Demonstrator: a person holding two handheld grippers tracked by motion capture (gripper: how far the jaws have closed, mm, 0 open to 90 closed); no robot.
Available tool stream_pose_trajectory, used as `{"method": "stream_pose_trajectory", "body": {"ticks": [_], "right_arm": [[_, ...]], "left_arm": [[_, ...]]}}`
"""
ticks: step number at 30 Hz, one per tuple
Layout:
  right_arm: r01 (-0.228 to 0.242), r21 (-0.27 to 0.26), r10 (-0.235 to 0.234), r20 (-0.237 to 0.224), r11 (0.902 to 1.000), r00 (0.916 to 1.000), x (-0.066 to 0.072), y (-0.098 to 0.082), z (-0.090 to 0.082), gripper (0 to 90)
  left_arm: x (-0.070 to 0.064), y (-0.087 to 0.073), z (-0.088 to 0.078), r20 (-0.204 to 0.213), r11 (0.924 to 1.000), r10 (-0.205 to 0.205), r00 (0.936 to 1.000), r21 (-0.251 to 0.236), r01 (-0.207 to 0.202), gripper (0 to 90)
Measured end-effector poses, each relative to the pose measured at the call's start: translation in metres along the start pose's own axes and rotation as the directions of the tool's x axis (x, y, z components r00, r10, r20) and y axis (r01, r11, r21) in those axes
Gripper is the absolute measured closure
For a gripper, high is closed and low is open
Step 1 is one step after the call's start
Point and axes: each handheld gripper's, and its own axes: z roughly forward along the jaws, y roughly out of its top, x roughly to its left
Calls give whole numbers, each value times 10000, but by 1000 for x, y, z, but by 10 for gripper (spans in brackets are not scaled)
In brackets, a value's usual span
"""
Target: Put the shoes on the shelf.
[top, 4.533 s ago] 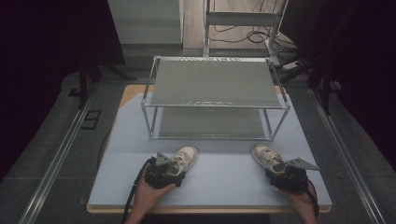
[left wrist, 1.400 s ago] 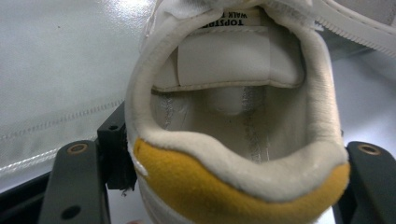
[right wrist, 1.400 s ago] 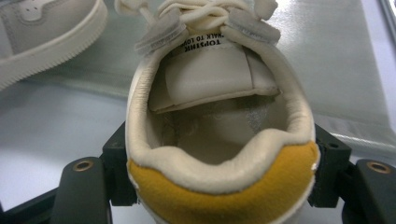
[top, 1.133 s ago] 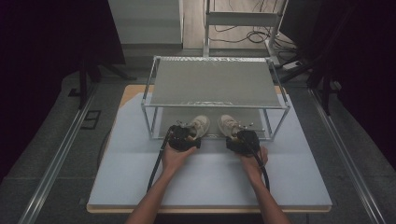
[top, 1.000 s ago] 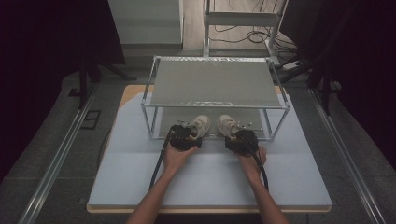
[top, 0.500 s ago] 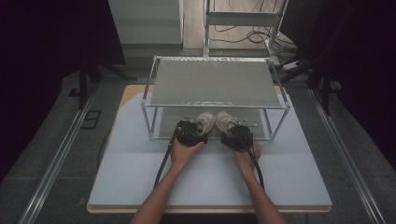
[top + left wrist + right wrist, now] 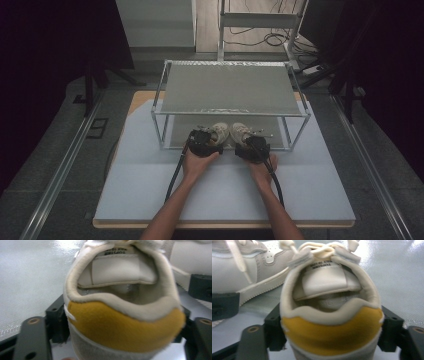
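Pale blue table (image 7: 150,195), two-tier mesh shoe rack (image 7: 227,90) at its centre. Left sneaker (image 7: 218,134) and right sneaker (image 7: 240,134) now side by side on the lower shelf, carried in from the table's front edge. Left gripper (image 7: 202,142) and right gripper (image 7: 252,147): jaws just opening, heels between them, grip apparently easing. Placement judged nearly complete. Gripper views add mustard heel tabs (image 7: 125,327) (image 7: 332,332).
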Motion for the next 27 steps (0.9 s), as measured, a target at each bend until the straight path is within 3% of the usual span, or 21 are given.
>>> {"method": "stream_pose_trajectory", "body": {"ticks": [9,11,13,17,23,27], "right_arm": [[161,-386,-171,-245,9991,9996,-1,-2,-12,196],[419,-441,-434,-330,9981,9985,-2,-4,-18,199],[557,-532,-579,-398,9970,9975,-4,-7,-25,203],[662,-737,-704,-560,9951,9959,-9,-13,-36,215],[484,-1140,-597,-974,9923,9935,-19,-20,-57,250],[289,-1573,-473,-1148,9871,9923,-27,-24,-70,350]], "left_arm": [[3,-4,-15,451,9994,141,9989,-336,-126,180],[4,-7,-19,545,9989,79,9985,-458,-55,180],[2,-10,-26,649,9978,-355,9973,-537,390,181],[4,-16,-38,842,9951,-301,9960,-914,378,186],[8,-28,-60,1108,9898,-208,9936,-1381,361,237],[13,-34,-73,1064,9856,-307,9939,-1623,478,341]]}}
